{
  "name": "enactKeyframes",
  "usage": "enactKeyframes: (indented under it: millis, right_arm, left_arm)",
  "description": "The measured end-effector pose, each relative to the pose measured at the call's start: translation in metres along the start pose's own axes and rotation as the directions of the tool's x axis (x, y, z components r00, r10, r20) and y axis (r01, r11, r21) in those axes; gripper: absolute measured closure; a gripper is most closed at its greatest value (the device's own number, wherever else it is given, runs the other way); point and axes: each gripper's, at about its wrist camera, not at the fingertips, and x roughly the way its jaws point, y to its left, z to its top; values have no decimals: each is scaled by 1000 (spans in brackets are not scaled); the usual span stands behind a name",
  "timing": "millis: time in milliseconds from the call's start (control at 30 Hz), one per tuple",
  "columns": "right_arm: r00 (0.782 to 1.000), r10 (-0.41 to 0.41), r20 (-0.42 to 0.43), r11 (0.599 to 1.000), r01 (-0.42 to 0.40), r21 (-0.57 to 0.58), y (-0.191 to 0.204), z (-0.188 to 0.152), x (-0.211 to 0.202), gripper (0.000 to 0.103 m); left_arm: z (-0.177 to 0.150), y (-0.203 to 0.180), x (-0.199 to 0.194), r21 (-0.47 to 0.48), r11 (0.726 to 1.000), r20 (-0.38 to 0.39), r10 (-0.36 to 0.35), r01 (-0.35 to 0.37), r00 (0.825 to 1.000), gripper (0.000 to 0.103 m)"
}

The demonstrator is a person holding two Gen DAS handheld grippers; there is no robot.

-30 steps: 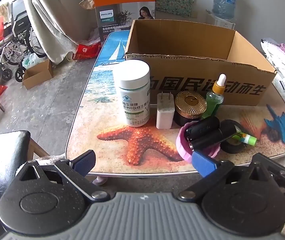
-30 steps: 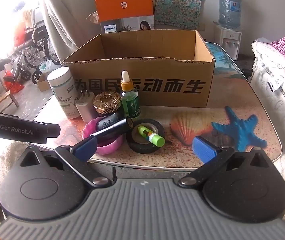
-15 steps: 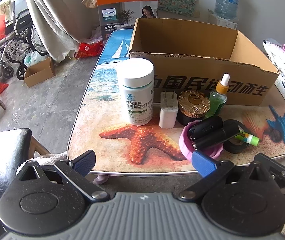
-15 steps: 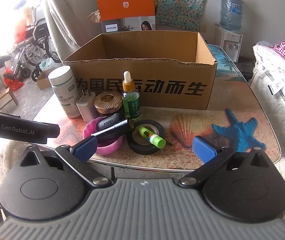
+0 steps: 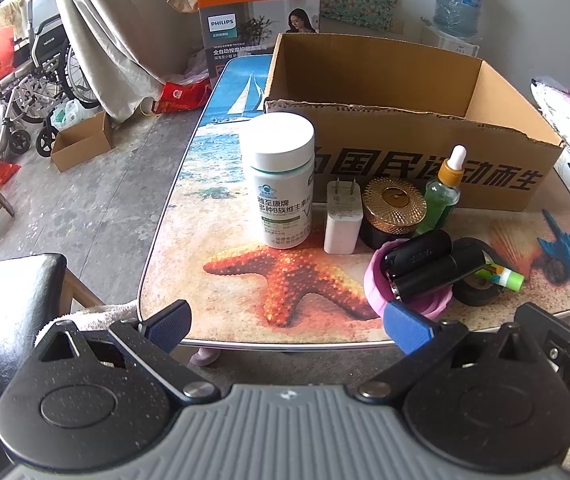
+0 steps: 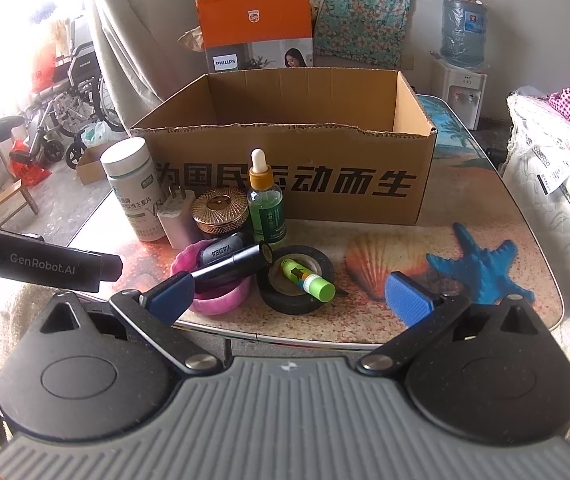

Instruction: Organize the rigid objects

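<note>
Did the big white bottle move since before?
No. The white bottle still stands against the cardboard box, beside the white plug. It only looks bigger because the left camera came closer.

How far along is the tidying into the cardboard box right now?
Barely started. Nothing looks packed: the visible part of the cardboard box is bare. Nothing is in hand: the left hand-held gripper and right hand-held gripper are both open. Left on the table: pill bottle, charger, gold-lidded jar, dropper bottle, pink bowl, tape roll.

"PHILIPS" on orange carton (image 6: 254,28)
</note>
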Motion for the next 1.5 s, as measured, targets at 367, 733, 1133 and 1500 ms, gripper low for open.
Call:
enactKeyframes:
  millis: [367,733,1133,1500]
  right_arm:
    - [1000,10,0,1000,-10,-5,1,0,1,1]
    - [1000,15,-2,1000,-15,-7,2,1,3,1]
    - [999,29,-14,1000,-29,-5,3,1,7,1]
    - [998,67,-7,996,-66,53,-13,-3,13,1]
  left_arm:
    - [-1,1,1,-3,1000,-2,3,-3,1000,0]
    - [-1,2,3,-4,1000,-9,6,-6,1000,0]
    - [0,1,6,-1,1000,-21,5,-5,1000,0]
    - [4,-11,8,38,998,-1,-48,48,999,0]
